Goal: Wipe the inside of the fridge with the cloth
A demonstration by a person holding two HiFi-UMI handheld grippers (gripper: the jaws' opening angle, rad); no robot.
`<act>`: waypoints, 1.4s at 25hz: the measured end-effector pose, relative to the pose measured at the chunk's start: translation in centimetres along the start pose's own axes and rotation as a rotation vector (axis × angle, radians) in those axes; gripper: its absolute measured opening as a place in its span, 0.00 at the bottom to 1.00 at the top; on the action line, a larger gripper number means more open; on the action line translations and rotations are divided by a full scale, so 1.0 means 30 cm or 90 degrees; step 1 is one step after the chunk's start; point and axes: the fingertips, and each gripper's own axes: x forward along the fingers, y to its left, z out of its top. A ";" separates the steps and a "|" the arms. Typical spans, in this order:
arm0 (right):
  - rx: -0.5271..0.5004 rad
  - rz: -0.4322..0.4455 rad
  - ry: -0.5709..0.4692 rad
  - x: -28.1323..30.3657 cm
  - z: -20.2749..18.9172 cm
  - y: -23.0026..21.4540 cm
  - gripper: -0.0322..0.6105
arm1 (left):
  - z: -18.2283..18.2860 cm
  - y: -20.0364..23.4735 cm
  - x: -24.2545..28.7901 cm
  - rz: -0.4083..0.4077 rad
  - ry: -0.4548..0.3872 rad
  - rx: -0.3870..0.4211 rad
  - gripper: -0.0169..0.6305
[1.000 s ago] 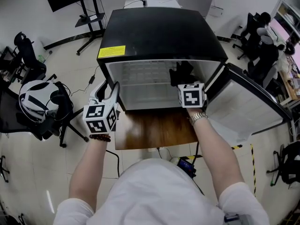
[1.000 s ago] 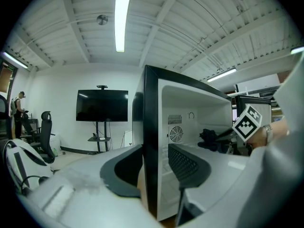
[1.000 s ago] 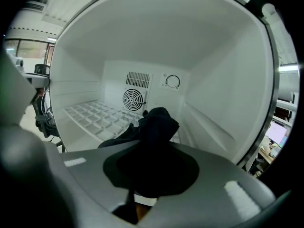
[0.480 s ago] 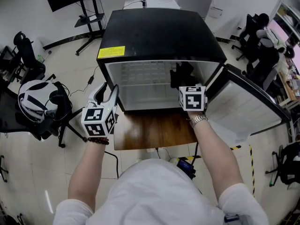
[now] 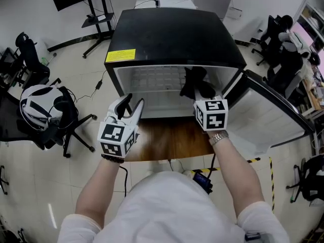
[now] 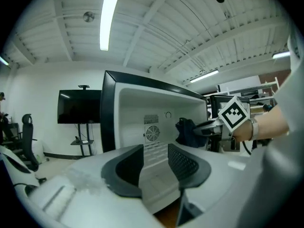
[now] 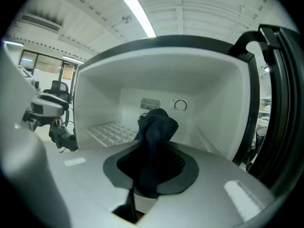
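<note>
The small black-topped fridge (image 5: 172,37) stands open on a wooden table, its white inside (image 5: 152,85) facing me. My right gripper (image 5: 201,92) is at the right of the opening, shut on a dark cloth (image 5: 195,80) that bunches up above its jaws. In the right gripper view the cloth (image 7: 154,137) fills the gap of that gripper (image 7: 154,163), in front of the back wall's vent and dial (image 7: 179,105). My left gripper (image 5: 129,107) is open and empty, outside the fridge at its lower left corner. The left gripper (image 6: 155,161) looks into the fridge (image 6: 142,113) and sees the cloth (image 6: 187,132).
The fridge door (image 5: 268,115) hangs open to the right. A wire shelf (image 7: 111,129) lies inside on the left. The wooden table (image 5: 167,140) juts out in front. An office chair with a white helmet (image 5: 40,108) stands left; a TV stand (image 5: 98,9) and people at desks (image 5: 283,39) are behind.
My left gripper has moved right, toward the fridge's front. My right gripper has lifted and drawn back a little with the cloth still in it.
</note>
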 end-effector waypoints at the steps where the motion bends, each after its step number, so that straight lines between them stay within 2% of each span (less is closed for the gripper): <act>1: -0.003 0.011 -0.010 -0.010 0.009 0.008 0.16 | 0.005 -0.014 0.015 -0.016 -0.001 -0.009 0.28; 7: -0.029 0.101 -0.076 -0.081 0.067 0.063 0.16 | 0.053 -0.125 0.100 -0.133 -0.013 -0.050 0.28; 13: -0.047 0.258 -0.172 -0.190 0.132 0.152 0.16 | 0.093 -0.280 0.151 -0.311 -0.026 -0.129 0.28; 18: -0.049 0.380 -0.194 -0.286 0.153 0.215 0.16 | 0.129 -0.365 0.141 -0.446 -0.041 -0.193 0.38; 22: -0.039 0.456 -0.200 -0.361 0.163 0.247 0.16 | 0.153 -0.419 0.115 -0.534 -0.042 -0.220 0.44; 26: -0.047 0.513 -0.200 -0.424 0.171 0.255 0.16 | 0.198 -0.510 0.081 -0.597 -0.049 -0.219 0.45; 28: -0.052 0.533 -0.197 -0.427 0.171 0.281 0.16 | 0.201 -0.517 0.068 -0.613 -0.053 -0.211 0.45; 32: -0.053 0.554 -0.196 -0.435 0.170 0.298 0.16 | 0.201 -0.513 0.063 -0.614 -0.060 -0.205 0.31; 35: -0.056 0.555 -0.193 -0.442 0.165 0.291 0.16 | 0.201 -0.529 0.061 -0.615 -0.059 -0.193 0.26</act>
